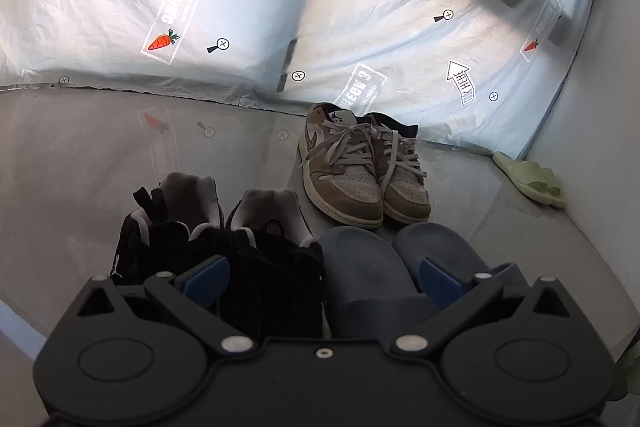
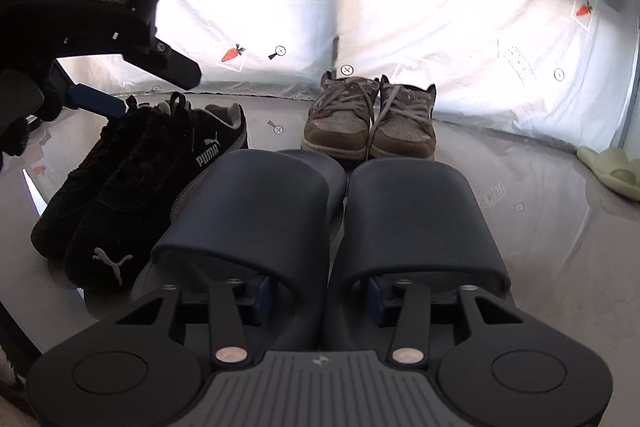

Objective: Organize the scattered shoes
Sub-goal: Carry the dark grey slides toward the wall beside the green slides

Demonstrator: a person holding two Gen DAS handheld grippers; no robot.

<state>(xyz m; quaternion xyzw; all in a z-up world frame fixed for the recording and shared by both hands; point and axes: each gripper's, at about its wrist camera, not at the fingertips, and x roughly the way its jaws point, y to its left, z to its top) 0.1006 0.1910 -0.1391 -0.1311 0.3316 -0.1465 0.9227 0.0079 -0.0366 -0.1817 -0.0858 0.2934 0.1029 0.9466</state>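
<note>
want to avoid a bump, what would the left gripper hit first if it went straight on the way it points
Most likely the inner black Puma sneaker: it lies between the open fingers of the left gripper, right ahead. The dark blue slide sits just beside it, so depth between the two is hard to judge.

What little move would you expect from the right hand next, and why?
Probably a small lift of the dark blue slides. The right gripper has one finger under each strap, jaws pinching the inner walls together, so both should rise as a pair, clear of the black sneakers.
</note>
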